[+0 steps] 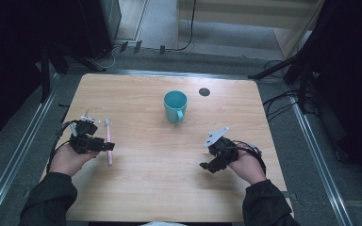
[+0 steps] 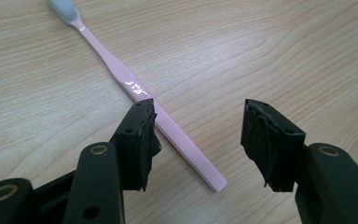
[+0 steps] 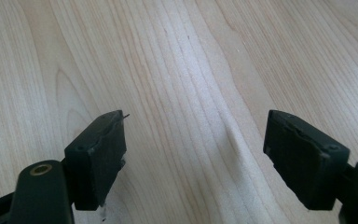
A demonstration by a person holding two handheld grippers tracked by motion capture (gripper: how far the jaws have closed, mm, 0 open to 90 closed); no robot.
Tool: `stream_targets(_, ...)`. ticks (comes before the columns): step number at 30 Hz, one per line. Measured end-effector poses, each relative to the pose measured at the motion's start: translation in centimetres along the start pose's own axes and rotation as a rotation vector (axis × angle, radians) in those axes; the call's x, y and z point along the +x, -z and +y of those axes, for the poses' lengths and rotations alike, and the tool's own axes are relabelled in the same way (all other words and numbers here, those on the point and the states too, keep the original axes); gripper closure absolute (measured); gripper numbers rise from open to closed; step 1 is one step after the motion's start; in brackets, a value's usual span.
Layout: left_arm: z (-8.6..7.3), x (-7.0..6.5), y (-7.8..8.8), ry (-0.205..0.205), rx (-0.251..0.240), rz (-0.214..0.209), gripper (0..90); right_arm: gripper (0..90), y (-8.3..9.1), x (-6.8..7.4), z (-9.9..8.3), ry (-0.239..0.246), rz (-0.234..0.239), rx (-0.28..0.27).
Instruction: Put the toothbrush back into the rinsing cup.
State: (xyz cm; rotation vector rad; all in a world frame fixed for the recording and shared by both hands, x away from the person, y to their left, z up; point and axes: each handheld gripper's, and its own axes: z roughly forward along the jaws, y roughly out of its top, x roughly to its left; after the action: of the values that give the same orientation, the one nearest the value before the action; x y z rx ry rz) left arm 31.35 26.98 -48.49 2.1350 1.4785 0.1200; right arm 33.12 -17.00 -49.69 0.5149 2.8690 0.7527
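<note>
Hand-held gripper (image 2: 198,140) wide over toothbrush (image 2: 135,88)

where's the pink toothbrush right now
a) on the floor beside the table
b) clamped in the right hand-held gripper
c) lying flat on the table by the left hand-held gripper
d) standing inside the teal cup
c: the pink toothbrush lies flat on the wooden table, its handle passing between the open jaws of the left hand-held gripper, and the pads are not pressing on it.
</note>
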Motion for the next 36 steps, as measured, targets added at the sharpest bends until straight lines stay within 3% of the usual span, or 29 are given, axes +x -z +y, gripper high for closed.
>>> stream_targets(6, 0.05, 0.01, 0.04, 0.01, 0.012, 0.007, 44.7, 20.8, 0.04, 0.04, -0.03, -0.005, 0.002, 0.007)
stream_targets(14, 0.37, -0.05, 0.38, 0.047, -0.019, 0.023, 42.7, 20.8, 0.09, -0.14, -0.16, -0.012, -0.005, 0.013)
stream_targets(29, 0.58, 0.14, 0.21, 0.041, -0.013, 0.026, 42.9, 20.7, 0.1, -0.04, -0.13, -0.005, -0.005, 0.013)
stream_targets(36, 0.93, 0.41, 0.0, 0.084, 0.006, 0.027, 45.2, 20.8, 0.2, -0.03, -0.31, -0.015, -0.015, 0.01)
